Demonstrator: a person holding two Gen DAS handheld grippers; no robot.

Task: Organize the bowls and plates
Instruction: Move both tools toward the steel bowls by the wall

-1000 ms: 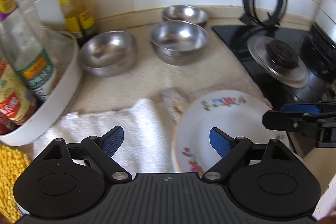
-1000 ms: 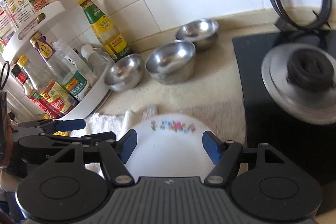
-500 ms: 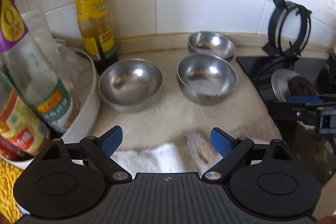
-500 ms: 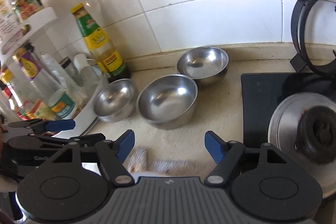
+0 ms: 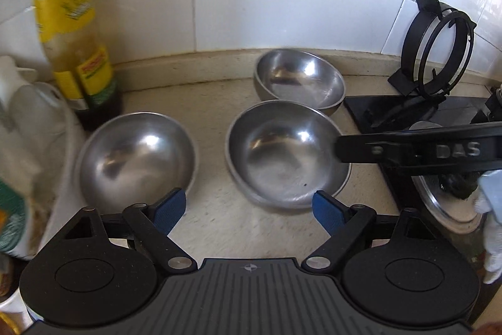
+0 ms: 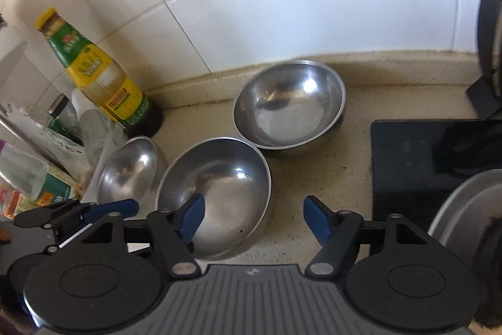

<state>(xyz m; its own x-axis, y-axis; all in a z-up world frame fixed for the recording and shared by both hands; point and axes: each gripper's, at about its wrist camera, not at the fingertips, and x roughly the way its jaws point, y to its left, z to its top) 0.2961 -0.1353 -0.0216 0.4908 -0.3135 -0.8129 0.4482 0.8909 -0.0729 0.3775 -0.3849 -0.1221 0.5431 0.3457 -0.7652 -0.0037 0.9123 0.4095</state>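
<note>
Bowls are the job now: three steel ones sit on the worktop (image 5: 216, 218) by the tiled wall, the left bowl (image 5: 136, 159) beside the sauce bottle (image 5: 78, 52), the middle bowl (image 5: 287, 153) in front of the back bowl (image 5: 299, 82), their rims very close. A second ago both cameras looked down on a flowered plate near a white towel; both have since swung forward, and plate and towel are out of sight, so the work seems to be turning to the bowls. Left gripper (image 5: 248, 208) has its jaws apart and closing, with only bare worktop between them. Right gripper (image 6: 252, 215) is likewise apart and closing; its jaws straddle the middle bowl's near right rim without pressing it. Only the left view shows the upright black pan ring (image 5: 439, 52) whole and a white-gloved hand (image 5: 492, 225). Only the right view shows the bottle's cap.
</note>
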